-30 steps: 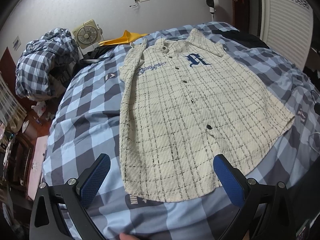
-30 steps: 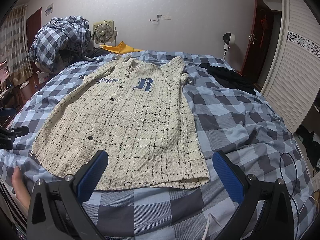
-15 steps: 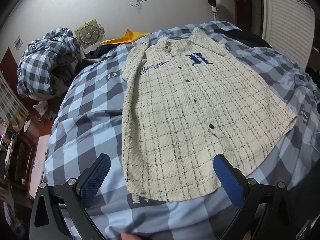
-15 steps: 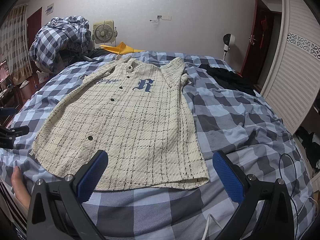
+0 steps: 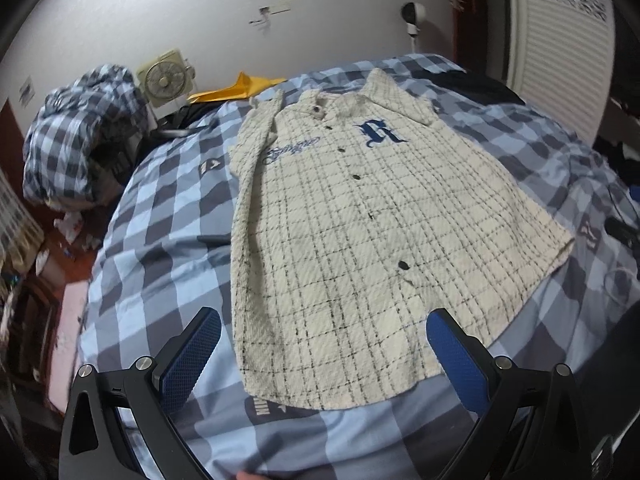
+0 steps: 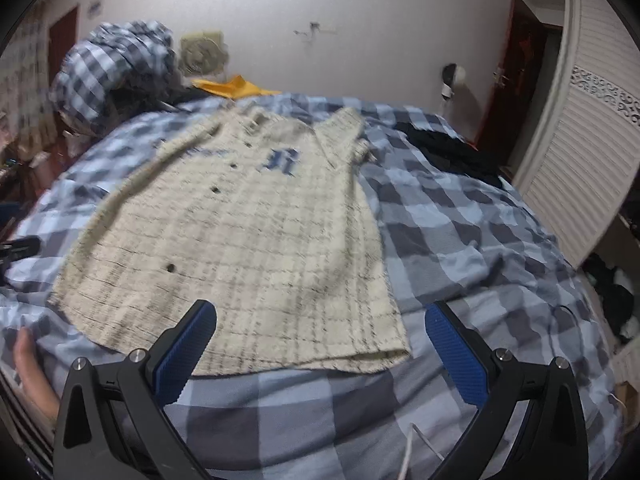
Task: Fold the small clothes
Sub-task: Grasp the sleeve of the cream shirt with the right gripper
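Both grippers, left gripper (image 5: 320, 344) and right gripper (image 6: 320, 336), have dipped nearer the flat shirt (image 5: 360, 220); jaws wide apart; folding can start.

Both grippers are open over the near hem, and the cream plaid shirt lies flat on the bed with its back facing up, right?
Not quite. The shirt lies front up: the left wrist view shows its buttons and the blue letter R. The left gripper and right gripper are open over the near hem.
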Demonstrator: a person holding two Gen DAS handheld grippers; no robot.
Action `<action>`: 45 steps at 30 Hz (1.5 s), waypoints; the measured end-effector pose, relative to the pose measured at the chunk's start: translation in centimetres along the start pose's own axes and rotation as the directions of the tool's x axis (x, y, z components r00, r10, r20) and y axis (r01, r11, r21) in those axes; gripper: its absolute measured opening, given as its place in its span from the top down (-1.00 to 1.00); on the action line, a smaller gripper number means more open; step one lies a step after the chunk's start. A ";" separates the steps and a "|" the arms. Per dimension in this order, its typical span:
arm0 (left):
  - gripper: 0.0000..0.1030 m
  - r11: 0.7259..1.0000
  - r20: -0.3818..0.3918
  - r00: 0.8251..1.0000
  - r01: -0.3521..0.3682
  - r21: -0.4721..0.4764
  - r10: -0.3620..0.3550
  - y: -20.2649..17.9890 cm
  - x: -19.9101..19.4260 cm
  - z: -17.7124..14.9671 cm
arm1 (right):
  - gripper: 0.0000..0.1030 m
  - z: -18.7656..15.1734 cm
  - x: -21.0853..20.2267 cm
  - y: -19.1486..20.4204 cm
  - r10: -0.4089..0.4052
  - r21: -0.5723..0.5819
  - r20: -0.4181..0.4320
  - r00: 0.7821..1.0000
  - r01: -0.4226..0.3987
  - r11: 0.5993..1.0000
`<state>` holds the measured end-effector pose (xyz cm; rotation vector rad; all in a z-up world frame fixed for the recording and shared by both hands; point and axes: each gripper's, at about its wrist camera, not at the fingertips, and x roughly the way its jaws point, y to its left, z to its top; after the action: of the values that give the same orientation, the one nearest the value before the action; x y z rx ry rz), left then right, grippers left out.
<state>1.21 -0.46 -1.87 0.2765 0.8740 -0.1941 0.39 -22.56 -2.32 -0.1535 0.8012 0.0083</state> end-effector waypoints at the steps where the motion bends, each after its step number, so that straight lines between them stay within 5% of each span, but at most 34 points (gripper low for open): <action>1: -1.00 1.000 -0.008 1.000 0.001 0.018 -0.001 -0.2 0.1 0.4 | -0.98 0.1 0.1 -0.1 -0.019 -0.001 -0.014 1.000 0.019 1.000; 6: -1.00 0.997 -0.001 1.000 0.017 0.077 -0.017 -0.7 0.6 4.1 | -0.98 1.3 -0.3 -0.3 0.055 -0.016 -0.019 0.998 -0.055 0.998; 12: -1.00 0.996 0.060 0.998 0.006 -0.089 -0.001 1.7 2.8 8.0 | -0.98 5.3 2.3 -1.2 0.174 -0.036 -0.078 0.982 -0.177 0.983; 15: -1.00 0.992 -0.016 1.000 -0.008 -0.126 0.006 3.0 5.8 6.9 | -0.98 8.7 6.7 -3.3 0.232 -0.024 -0.118 0.966 -0.236 0.971; 18: -1.00 0.978 -0.113 0.992 0.038 -0.206 -0.062 5.2 8.2 6.3 | -0.98 12.6 12.9 -5.7 0.226 -0.028 -0.125 0.966 -0.231 0.973; 22: -1.00 0.934 -0.106 0.978 0.137 -0.331 -0.181 6.7 8.7 6.4 | -0.98 17.8 24.4 -8.0 0.190 0.048 -0.208 0.960 -0.183 0.982; 24: -1.00 0.942 -0.103 0.986 0.095 -0.323 -0.135 6.8 8.7 6.3 | -0.93 19.8 30.7 -8.7 0.119 0.076 -0.292 0.949 -0.101 0.992; 26: -1.00 0.966 -0.116 0.993 -0.005 -0.259 -0.026 6.3 9.1 6.4 | -0.50 21.7 36.9 -10.0 0.063 0.146 -0.349 0.935 -0.013 0.989; 27: -1.00 0.973 -0.128 0.992 -0.048 -0.227 0.018 6.0 9.3 6.5 | -0.45 22.2 38.4 -10.8 0.067 0.175 -0.366 0.928 -0.002 0.985; 31: -1.00 0.974 -0.128 0.992 -0.025 -0.223 -0.004 6.5 9.9 6.8 | -0.37 24.3 43.9 -13.9 0.160 0.393 -0.348 0.924 -0.012 0.919; 35: -1.00 0.969 -0.134 0.991 -0.009 -0.248 -0.025 7.1 10.2 6.9 | -0.37 25.3 44.6 -14.5 0.222 0.547 -0.219 0.950 -0.068 0.834; 38: -1.00 0.967 -0.134 0.991 -0.041 -0.250 0.008 7.3 10.4 7.1 | -0.37 27.1 45.2 -12.0 0.185 0.497 -0.216 0.959 -0.055 0.866; 40: -1.00 0.970 -0.129 0.991 -0.070 -0.233 0.041 7.1 10.3 7.1 | -0.37 28.4 45.4 -9.0 0.068 0.390 -0.247 0.967 0.035 0.920; 43: -1.00 0.975 -0.135 0.989 -0.080 -0.208 0.052 6.8 10.6 6.9 | -0.37 29.0 47.0 -6.6 0.022 0.284 -0.302 0.953 0.067 0.957; 45: -1.00 0.975 -0.153 0.987 -0.079 -0.208 0.047 6.8 11.1 6.8 | 0.19 28.1 48.4 -5.2 0.066 0.265 -0.392 0.918 0.044 0.963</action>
<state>15.03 3.21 -5.20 0.1178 1.0221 -0.0195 54.55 -26.23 -16.98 0.1131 1.2024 -0.1248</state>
